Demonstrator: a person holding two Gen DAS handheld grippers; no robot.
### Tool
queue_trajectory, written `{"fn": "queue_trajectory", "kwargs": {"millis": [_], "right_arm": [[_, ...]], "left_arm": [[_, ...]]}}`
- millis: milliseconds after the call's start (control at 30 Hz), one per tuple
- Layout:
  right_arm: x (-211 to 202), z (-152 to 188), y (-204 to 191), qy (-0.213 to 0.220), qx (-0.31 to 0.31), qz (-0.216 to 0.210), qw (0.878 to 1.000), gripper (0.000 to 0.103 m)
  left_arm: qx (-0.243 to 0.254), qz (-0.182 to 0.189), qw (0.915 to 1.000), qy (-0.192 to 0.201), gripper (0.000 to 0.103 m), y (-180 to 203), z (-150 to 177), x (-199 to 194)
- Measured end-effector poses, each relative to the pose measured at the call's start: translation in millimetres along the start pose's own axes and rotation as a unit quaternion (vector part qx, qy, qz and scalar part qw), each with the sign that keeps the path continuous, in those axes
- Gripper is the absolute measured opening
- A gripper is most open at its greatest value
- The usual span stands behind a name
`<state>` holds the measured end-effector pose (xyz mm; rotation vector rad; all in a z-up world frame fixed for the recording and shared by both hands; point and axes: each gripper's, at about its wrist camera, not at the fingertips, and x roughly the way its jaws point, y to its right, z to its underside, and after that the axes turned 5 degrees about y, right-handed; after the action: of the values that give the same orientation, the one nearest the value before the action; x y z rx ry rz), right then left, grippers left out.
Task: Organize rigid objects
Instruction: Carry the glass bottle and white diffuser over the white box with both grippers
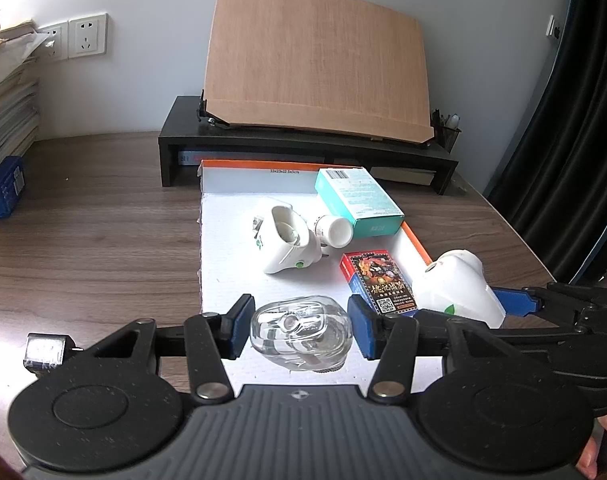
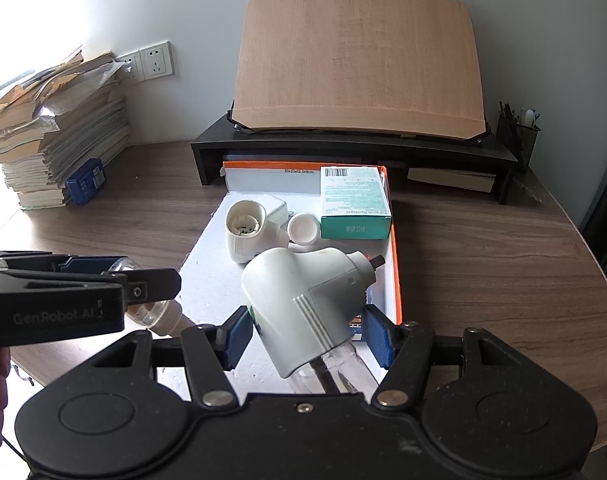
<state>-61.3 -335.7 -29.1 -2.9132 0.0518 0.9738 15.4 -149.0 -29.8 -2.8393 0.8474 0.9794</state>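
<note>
My left gripper (image 1: pixel 301 322) is shut on a clear liquid bottle (image 1: pixel 301 334), which hangs over the near end of a shallow white box with an orange rim (image 1: pixel 223 216). In the right wrist view its fingers (image 2: pixel 151 284) clamp the same bottle (image 2: pixel 147 314), cream cap pointing right. My right gripper (image 2: pixel 307 334) is shut on a white plug-in vaporizer (image 2: pixel 303 300), tilted, with a clear bottle (image 2: pixel 339 372) in its base. From the left wrist view that vaporizer (image 1: pixel 459 292) hangs by the box's right rim. Inside lie another white vaporizer (image 1: pixel 285 240), a white cap (image 1: pixel 333 232), a teal carton (image 1: pixel 359 200) and a card pack (image 1: pixel 379 284).
A black monitor riser (image 2: pixel 343 148) carrying a tilted wooden board (image 2: pixel 359 60) stands behind the box. Stacked papers (image 2: pixel 59 140) and a blue box (image 2: pixel 85 180) fill the far left. A mesh pen holder (image 2: pixel 517 136) is at the far right, a dark curtain (image 1: pixel 575 140) beyond the table edge.
</note>
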Motion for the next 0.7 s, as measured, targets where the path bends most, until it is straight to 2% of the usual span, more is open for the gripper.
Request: {"fn": "queue_trajectory", "kwargs": {"millis": [700], "right_arm": [[3.3,2.8,0.5,-0.007,-0.005,0.005,1.000,0.072]], "left_arm": [[0.000,0.005,1.0000,-0.006,0.052,-0.9,0.9,2.7]]}}
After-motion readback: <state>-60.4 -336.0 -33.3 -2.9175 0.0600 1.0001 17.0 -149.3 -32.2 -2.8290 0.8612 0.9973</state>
